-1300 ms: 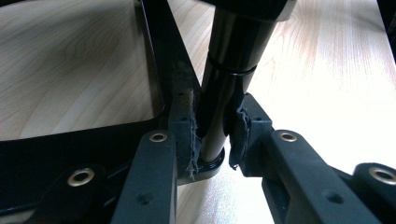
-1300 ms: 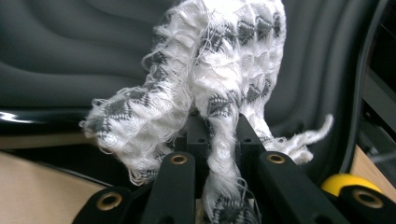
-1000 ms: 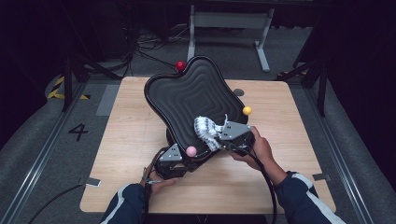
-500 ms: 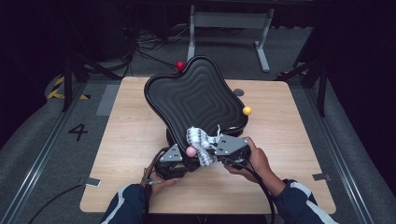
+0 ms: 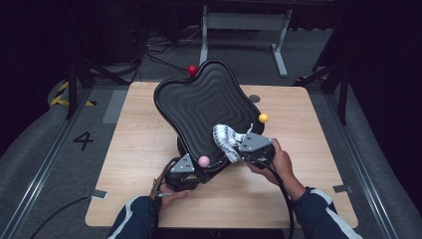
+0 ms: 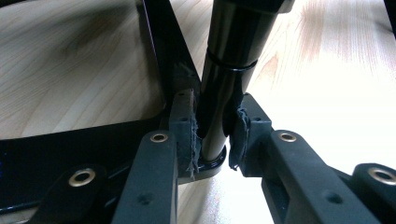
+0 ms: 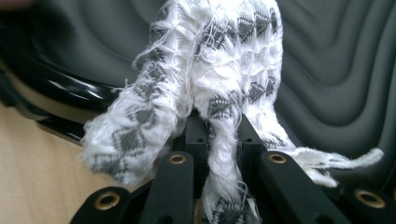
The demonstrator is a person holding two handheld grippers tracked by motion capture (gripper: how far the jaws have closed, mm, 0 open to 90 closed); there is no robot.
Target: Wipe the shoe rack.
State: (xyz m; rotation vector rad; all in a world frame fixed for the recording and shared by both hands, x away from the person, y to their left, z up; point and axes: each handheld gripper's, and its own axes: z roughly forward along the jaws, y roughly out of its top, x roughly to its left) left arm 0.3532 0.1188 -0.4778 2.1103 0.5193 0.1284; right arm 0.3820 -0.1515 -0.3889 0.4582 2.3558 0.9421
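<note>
Here the cloth (image 7: 210, 88), a soft, frayed, light white-and-grey rag, is pinched between the nearly closed jaws of the right gripper (image 5: 245, 148) and pressed flat on the ribbed black tray (image 5: 209, 107) just ahead of its jaws. The tray is judged stiff, glossy and likely slippery, so it is best gripped by its leg (image 6: 224, 88), which is clamped between the jaws of the left gripper (image 6: 215, 135), under the tray's near edge.

We are seeing the tray (image 5: 199, 107) standing tilted mid-bench (image 5: 318, 164), the cloth (image 5: 225, 141) lying on its lower right, its post (image 6: 224, 88) underneath.
</note>
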